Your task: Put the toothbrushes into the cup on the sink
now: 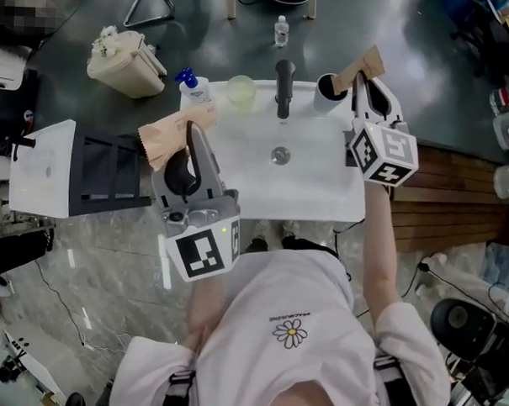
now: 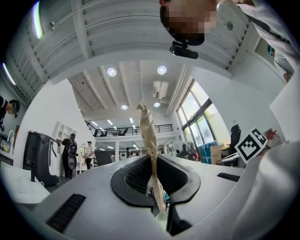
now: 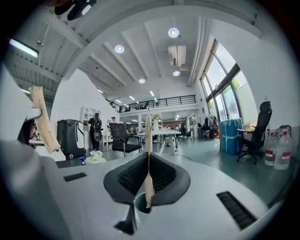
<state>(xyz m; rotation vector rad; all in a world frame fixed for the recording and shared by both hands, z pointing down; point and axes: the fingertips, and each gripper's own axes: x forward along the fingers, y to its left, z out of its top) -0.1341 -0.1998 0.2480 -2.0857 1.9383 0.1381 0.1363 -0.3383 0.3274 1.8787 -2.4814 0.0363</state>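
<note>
Brown-wrapped pair hovering over sink (image 1: 322,205).
Left gripper (image 1: 194,130) is clamping one toothbrush (image 1: 173,134) by the left edge; right gripper (image 1: 366,87) is clamping another toothbrush (image 1: 362,66) above the cup (image 1: 325,92).

Basin: the sink (image 1: 322,192) is bare around the drain (image 1: 280,154), so there is open passage above it.
Back ledge: crowded, with soap bottle (image 1: 190,86), pale green cup (image 1: 240,90), black faucet (image 1: 284,83) and dark cup (image 1: 320,96) in a row.
Cup mouth: the right wrapped toothbrush (image 1: 361,66), clamped in the right gripper (image 1: 367,85), crosses its right rim.
Left edge: taken up by the left gripper (image 1: 193,135), clamped on the left wrapped toothbrush (image 1: 169,135).
</note>
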